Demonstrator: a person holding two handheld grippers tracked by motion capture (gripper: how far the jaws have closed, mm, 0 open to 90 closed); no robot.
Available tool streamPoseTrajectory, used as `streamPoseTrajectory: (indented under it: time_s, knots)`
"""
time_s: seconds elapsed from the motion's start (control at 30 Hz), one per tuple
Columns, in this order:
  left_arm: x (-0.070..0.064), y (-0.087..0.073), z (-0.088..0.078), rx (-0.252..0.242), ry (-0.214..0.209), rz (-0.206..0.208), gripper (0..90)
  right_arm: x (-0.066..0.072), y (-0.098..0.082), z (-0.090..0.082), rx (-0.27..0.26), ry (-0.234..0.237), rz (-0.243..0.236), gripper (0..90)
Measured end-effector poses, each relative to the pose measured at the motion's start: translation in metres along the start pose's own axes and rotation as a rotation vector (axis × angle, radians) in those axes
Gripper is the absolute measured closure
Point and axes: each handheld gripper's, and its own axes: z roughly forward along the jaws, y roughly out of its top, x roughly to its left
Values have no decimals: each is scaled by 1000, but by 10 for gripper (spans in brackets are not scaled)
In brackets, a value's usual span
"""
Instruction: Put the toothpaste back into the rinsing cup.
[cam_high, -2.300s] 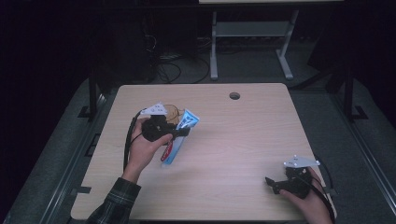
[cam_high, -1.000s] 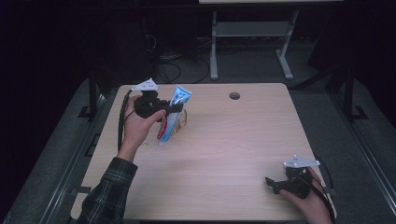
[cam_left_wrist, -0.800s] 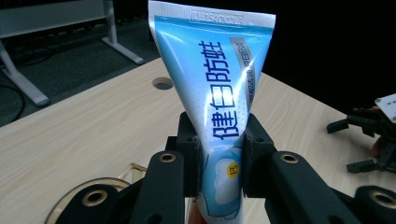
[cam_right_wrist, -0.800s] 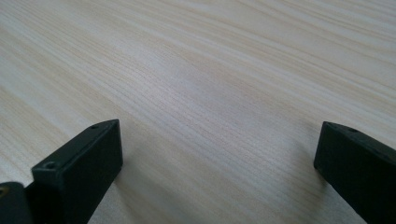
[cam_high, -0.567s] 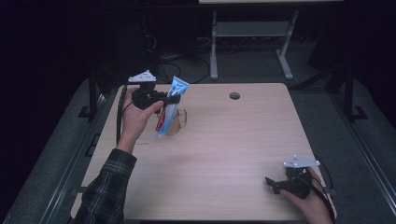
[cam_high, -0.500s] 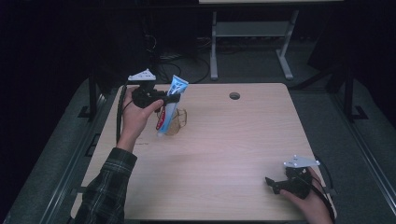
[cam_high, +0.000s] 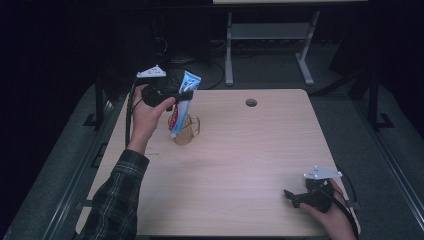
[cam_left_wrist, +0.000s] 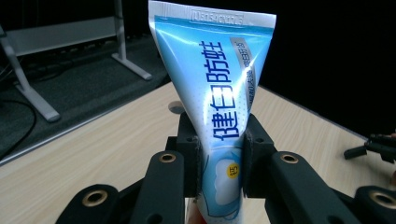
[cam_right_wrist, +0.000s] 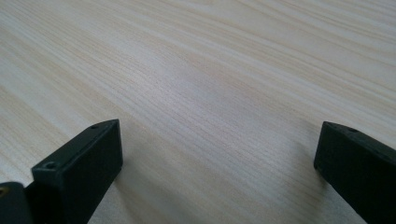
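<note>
Toothpaste tube (cam_high: 182, 102) clamped mid-body in L gripper (cam_high: 186, 95), cap end down into glass mug (cam_high: 186, 131) for upright drop. R gripper (cam_high: 295, 196) idle on table (cam_high: 250, 165), jaws wide, empty.

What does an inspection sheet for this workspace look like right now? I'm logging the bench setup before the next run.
Surface: pale wooden table with a round hole near its far edge.
Job's things: blue toothpaste tube, upright and tilted, lower end in a clear glass mug.
Clutter: nothing seen.
Grippers: left gripper jaws shut on the tube's lower body; right gripper low at the table's near right corner, jaws open over bare wood.
Cables: one black cable trails along the left forearm; another loops by the right hand; more lie on the floor behind.
Surroundings: dark room, grey floor, a metal stand beyond the table.
</note>
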Motion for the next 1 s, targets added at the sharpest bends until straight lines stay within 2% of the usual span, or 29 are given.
streamPoseTrajectory:
  time_s: [0.37, 0.77, 1.0]
  knots:
    - [18, 9, 9, 19, 50, 41, 731, 0, 0, 0, 0, -1, 0, 5]
    - [34, 11, 16, -15, 78, 44, 728, 0, 0, 0, -1, 2, 3, 5]
    - [37, 8, 21, -16, 80, 43, 726, 0, 0, 0, 0, 2, 3, 5]
